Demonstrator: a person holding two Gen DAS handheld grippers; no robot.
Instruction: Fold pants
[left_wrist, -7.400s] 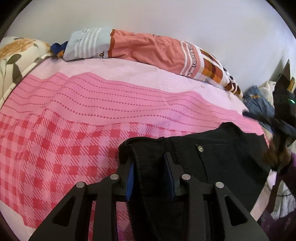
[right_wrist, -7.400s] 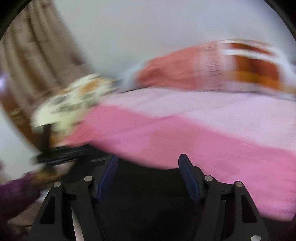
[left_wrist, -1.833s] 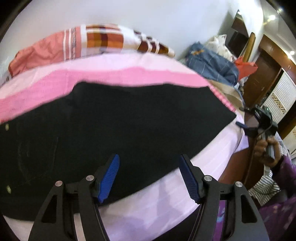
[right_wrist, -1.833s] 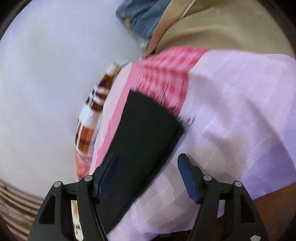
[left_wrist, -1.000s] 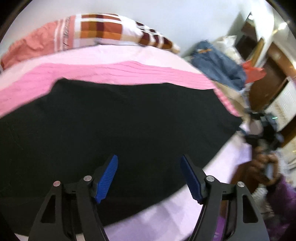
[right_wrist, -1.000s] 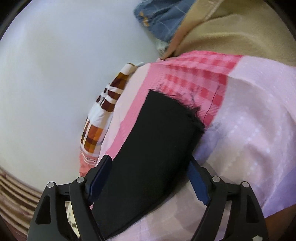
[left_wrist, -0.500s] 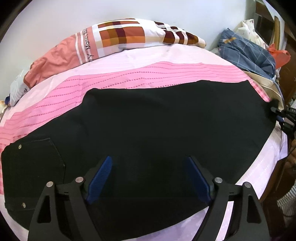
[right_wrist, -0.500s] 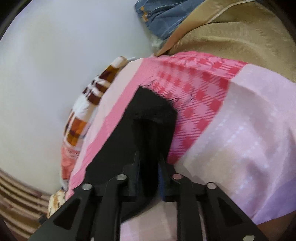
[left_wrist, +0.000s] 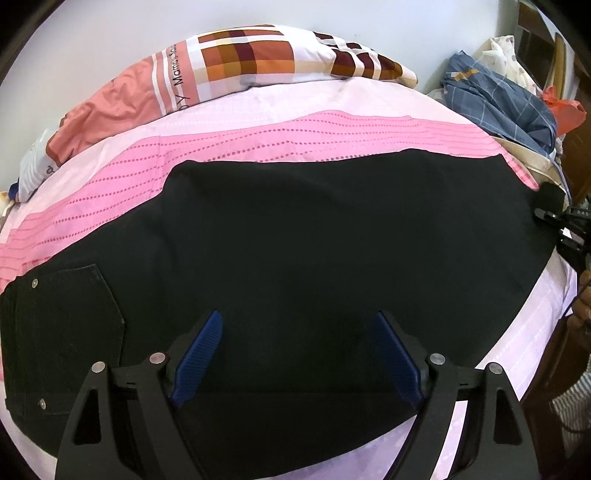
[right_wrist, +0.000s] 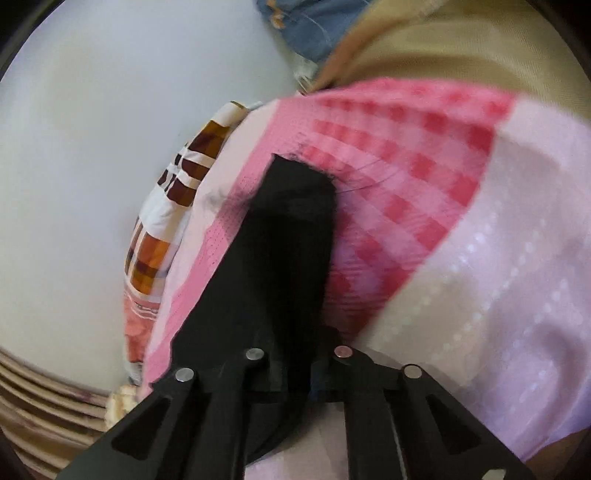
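Black pants (left_wrist: 314, 240) flat on bed (left_wrist: 535, 325), soft, limp; right gripper (right_wrist: 295, 373) just clamped on hem, left gripper (left_wrist: 295, 354) wide above mid-leg.

Bright, even light; right wrist view blurred (fisheye edges bend).

The bed (left_wrist: 332, 96) wears a sheet of pale lilac, dotted pink stripes and pink check, and black pants (left_wrist: 295, 240) lie flat across its middle, pocketed waist end to the left in the left wrist view. Beyond the pants, along the wall, lies a pillow (left_wrist: 236, 70) in salmon with an orange-and-brown check. Beyond the leg end of the pants sits a heap of blue checked cloth (left_wrist: 495, 99) with tan fabric (right_wrist: 461, 51) under it.
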